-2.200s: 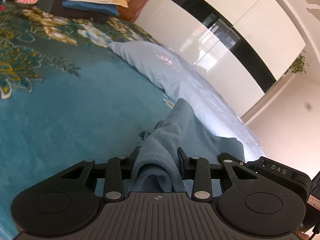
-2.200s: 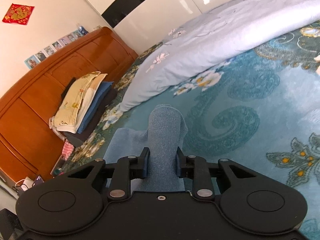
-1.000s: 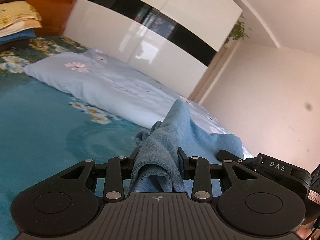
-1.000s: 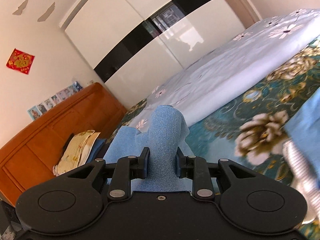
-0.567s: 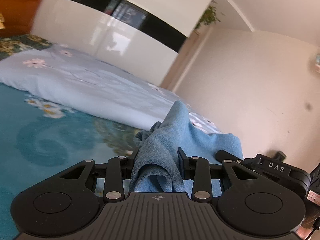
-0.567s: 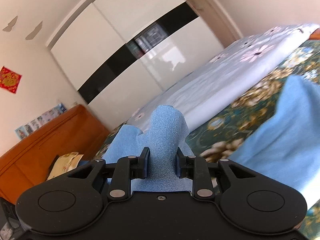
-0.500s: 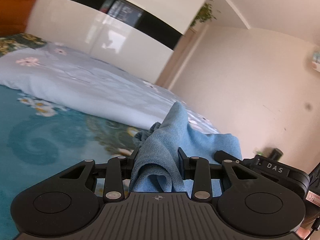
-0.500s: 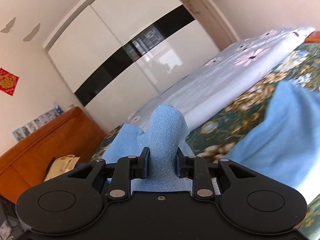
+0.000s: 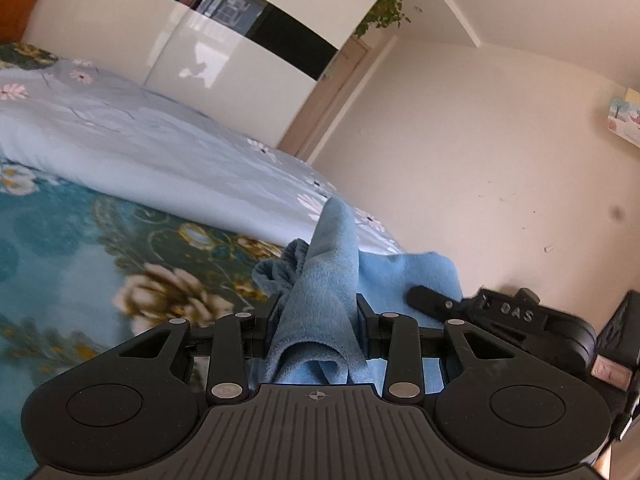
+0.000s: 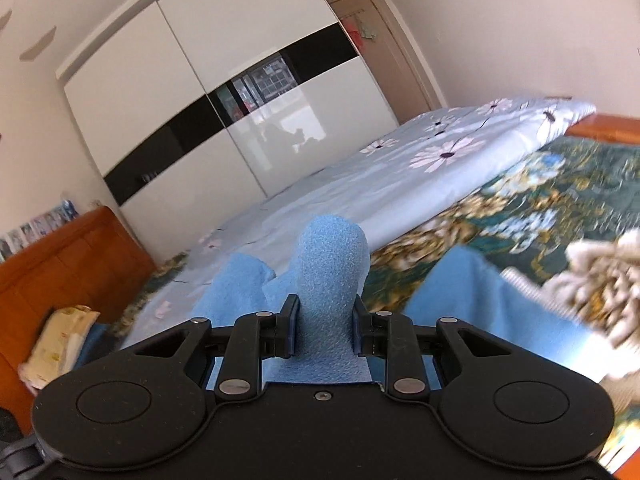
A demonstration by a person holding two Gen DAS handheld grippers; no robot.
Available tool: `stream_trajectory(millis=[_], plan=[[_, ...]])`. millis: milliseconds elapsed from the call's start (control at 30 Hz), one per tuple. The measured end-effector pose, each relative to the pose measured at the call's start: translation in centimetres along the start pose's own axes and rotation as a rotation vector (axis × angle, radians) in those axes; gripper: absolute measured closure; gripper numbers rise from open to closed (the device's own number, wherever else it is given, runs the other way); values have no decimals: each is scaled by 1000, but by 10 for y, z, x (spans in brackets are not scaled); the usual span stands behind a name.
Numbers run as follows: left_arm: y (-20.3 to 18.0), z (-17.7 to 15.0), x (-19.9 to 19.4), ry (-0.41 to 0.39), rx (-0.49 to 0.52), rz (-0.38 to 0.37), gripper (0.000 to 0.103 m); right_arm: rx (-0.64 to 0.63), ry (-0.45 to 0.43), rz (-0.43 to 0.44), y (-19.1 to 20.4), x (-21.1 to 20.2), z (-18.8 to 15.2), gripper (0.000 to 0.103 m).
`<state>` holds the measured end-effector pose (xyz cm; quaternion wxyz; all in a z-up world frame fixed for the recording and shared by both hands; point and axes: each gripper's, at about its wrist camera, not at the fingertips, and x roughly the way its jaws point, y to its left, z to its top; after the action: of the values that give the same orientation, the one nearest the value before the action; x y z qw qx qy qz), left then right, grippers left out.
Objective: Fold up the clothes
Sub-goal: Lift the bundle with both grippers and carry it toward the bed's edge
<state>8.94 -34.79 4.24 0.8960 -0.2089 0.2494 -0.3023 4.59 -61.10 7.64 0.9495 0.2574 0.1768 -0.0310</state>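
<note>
2 grippers are in view, each narrowed onto the same blue fleece garment (image 9: 324, 280). Left gripper (image 9: 316, 316): its pads press from both sides on a bunched fold of the cloth, which rises between the fingers to a pointed peak and spills back beneath the gripper body. Right gripper (image 10: 326, 322): its jaws pinch a rounded, upright roll of the same fabric (image 10: 332, 268), the cloth filling the gap completely. In the left wrist view the garment spreads to the right of the fingers, reaching the other black gripper lying just beside it. In the right wrist view further blue cloth hangs on both sides of the fingers, above the bed.

Count: 1 blue garment; 1 teal floral bedspread (image 9: 80, 248); 1 pale blue daisy-print quilt (image 10: 400, 176) lying along the far side of the bed; 1 white wardrobe (image 10: 224, 92) with a black band; 1 wooden headboard (image 10: 72, 264); 1 stack of folded items (image 10: 60, 340) beside the headboard.
</note>
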Motion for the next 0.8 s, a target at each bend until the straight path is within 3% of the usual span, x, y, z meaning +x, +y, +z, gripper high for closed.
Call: stream_trajectory(millis=[233,800], plan=[[-14,-26,24,21,11,7,70,-92,51,-50,-17,17,22,77],[-3,-57,51,60,56,64,68,-167,145,-103,-39,60,10,76]])
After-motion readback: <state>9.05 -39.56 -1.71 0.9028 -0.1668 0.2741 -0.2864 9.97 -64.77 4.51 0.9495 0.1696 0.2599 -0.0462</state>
